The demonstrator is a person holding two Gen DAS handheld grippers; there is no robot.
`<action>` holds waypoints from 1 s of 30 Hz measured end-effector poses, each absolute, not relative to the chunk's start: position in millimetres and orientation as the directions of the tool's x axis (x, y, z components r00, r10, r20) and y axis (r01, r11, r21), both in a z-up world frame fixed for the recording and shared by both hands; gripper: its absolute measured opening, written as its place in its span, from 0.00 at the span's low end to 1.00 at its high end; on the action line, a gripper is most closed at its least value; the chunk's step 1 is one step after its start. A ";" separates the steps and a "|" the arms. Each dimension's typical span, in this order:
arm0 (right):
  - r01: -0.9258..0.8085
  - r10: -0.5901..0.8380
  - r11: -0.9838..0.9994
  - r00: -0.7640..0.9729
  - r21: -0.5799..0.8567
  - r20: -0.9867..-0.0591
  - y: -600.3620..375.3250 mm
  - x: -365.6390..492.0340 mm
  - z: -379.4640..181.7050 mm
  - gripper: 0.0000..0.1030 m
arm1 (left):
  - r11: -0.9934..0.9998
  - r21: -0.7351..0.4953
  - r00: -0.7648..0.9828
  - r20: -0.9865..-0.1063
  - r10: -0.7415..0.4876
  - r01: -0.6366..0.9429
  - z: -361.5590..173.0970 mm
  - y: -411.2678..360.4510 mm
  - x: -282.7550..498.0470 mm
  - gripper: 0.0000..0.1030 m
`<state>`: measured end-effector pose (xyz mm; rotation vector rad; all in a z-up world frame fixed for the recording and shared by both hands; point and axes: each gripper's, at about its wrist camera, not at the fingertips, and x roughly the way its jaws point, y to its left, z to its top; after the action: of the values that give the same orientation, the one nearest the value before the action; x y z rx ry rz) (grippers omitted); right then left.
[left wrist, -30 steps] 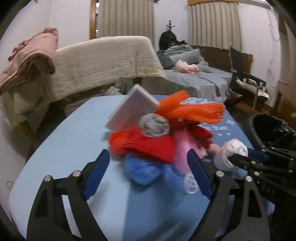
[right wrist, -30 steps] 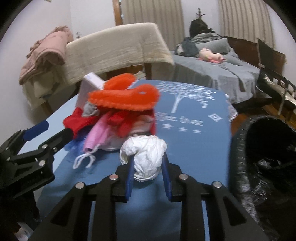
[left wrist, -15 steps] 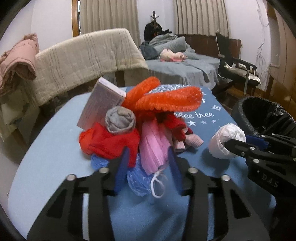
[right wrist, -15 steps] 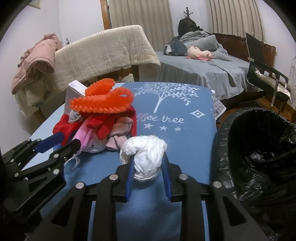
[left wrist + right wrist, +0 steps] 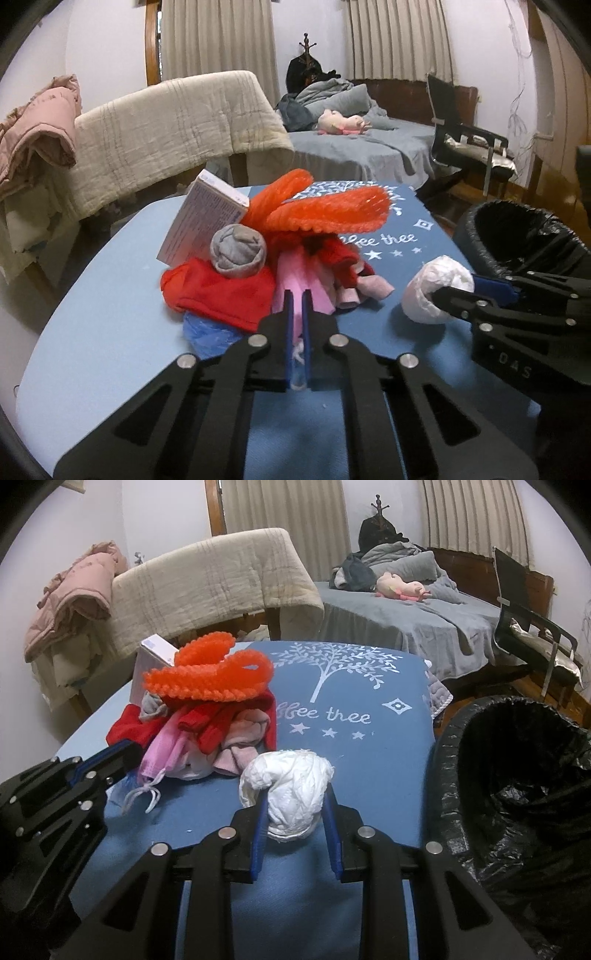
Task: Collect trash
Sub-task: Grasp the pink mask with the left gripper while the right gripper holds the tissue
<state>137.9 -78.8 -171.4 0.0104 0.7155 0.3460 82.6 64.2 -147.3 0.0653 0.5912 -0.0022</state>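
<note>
Right wrist view shows the largest items first: the bench (image 5: 388, 775), covered in a blue cloth with a white tree print, and the black-lined trash bin (image 5: 517, 775) standing just beside its right edge. I see no trash inside the bin that I can identify; the liner is dark and crumpled.

On the bench lies a heap of mixed items (image 5: 266, 266): an orange mesh piece on top, red cloth, a grey rolled sock, a white box leaning at the back, a blue plastic bag underneath, and a pink face mask (image 5: 291, 280) at the near edge.

The right gripper (image 5: 295, 830) pinches a crumpled white tissue ball (image 5: 291, 786) between its fingers, near the bin side of the bench. This grip is unchanged over the last second.

What has changed is the left gripper (image 5: 298, 314). One second ago its fingers stood wide apart in front of the heap; they are now pressed together on the near end of the pink face mask, with its white ear loop showing between the pads.

I judge that both hands now carry a trash item. The next step would be transfer to the bin. Risk: lifting the mask may drag neighbouring cloth items along.
</note>
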 end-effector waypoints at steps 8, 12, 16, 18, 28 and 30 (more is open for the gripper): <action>-0.302 0.312 0.945 0.701 0.129 -0.642 -81.3 136.9 -171.3 0.27 | 0.998 0.066 0.810 -0.584 0.043 -0.005 -150.6 63.9 88.4 0.05; -0.304 0.312 0.944 0.698 0.128 -0.644 -82.3 137.1 -172.3 0.27 | 0.996 0.082 0.803 -0.593 0.063 -0.018 -152.5 63.1 91.5 0.27; -0.301 0.309 0.945 0.693 0.129 -0.651 -81.1 138.2 -173.1 0.27 | 0.996 0.084 0.788 -0.613 0.054 -0.003 -155.7 61.9 95.8 0.24; -0.300 0.309 0.945 0.690 0.130 -0.655 -81.0 138.7 -173.7 0.27 | 0.997 0.082 0.779 -0.625 0.048 0.004 -157.7 61.8 98.5 0.13; -0.299 0.314 0.945 0.699 0.136 -0.642 -83.1 137.7 -169.7 0.27 | 0.999 0.036 0.810 -0.585 0.036 -0.018 -147.6 68.9 89.1 0.01; -0.300 0.320 0.943 0.706 0.143 -0.632 -85.7 135.4 -164.6 0.27 | 1.000 0.000 0.815 -0.579 0.008 -0.010 -140.4 70.2 84.4 0.01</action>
<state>135.4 -85.7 -164.6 0.0301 0.7073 0.3444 84.4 70.2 -140.4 -0.0035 0.6180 0.0098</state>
